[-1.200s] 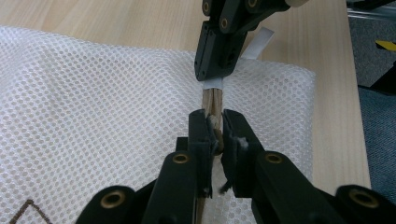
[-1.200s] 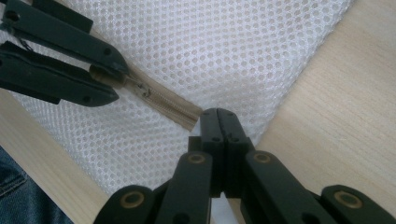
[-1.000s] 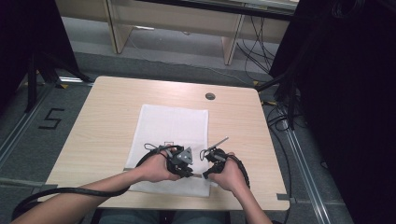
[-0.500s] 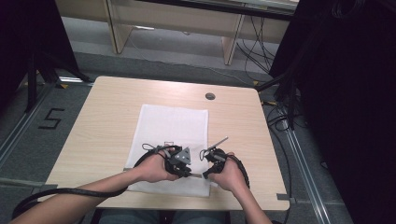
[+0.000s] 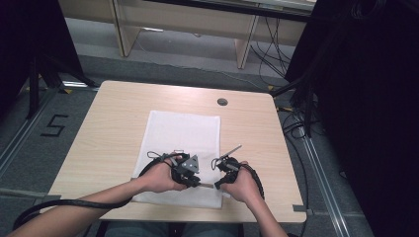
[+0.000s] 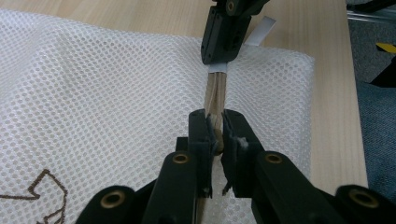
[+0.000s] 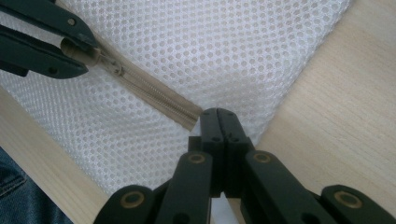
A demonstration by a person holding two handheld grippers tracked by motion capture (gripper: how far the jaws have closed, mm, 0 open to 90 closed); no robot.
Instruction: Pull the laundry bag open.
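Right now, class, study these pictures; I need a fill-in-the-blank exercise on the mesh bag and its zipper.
1. The white mesh bag lies on a wooden ____.
2. The left gripper is shut on the zipper's ____.
3. The right gripper pinches the bag at the zipper's ____.
4. The zipper is coloured ____.

Missing words: table; slider; end; beige

A light wooden table (image 5: 118, 128) stands on grey carpet floor (image 5: 29, 153); a wooden desk (image 5: 247, 29) and black cables (image 5: 296, 123) lie beyond.

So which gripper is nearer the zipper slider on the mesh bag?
Left. The left gripper is clamped at the zipper slider; the right gripper pinches the mesh bag at the zipper's far end.
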